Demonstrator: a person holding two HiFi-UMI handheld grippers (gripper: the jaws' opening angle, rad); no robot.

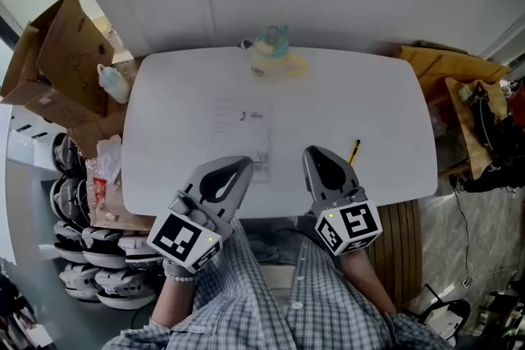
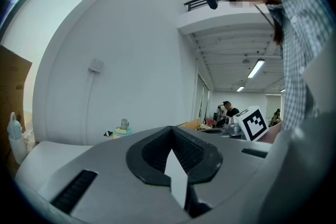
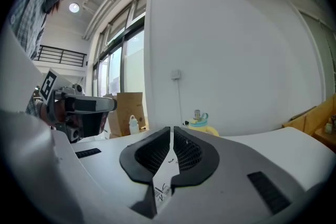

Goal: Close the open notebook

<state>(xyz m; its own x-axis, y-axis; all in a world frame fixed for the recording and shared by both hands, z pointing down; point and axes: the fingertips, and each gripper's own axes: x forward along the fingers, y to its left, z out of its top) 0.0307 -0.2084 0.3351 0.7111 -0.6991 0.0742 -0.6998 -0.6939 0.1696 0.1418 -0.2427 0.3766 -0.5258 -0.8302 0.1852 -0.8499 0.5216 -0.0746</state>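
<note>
Both your tongs are pinched closed with nothing in them. The left tongs [image 1: 244, 165] are at the near edge of the flat white open notebook [image 1: 243, 127], and the right tongs [image 1: 312, 153] are just off its near right corner. The notebook lies flat in the middle of the white bench [image 1: 369, 102].

My take is you're only lining up. Spread one pair a little, slide a jaw under the free edge of the side you want to fold, and swing it over slowly. Press the other pair on the opposite side of the notebook so it doesn't skate. I can't tell where the spine runs, so check first.

The thin yellow pencil [image 1: 354, 150] right of the notebook looks out of the way. So does the yellow-and-teal water bottle [image 1: 271, 53] beyond it.

The handwriting on the notebook is too faint to read. The marker cubes only carry black-and-white squares.
</note>
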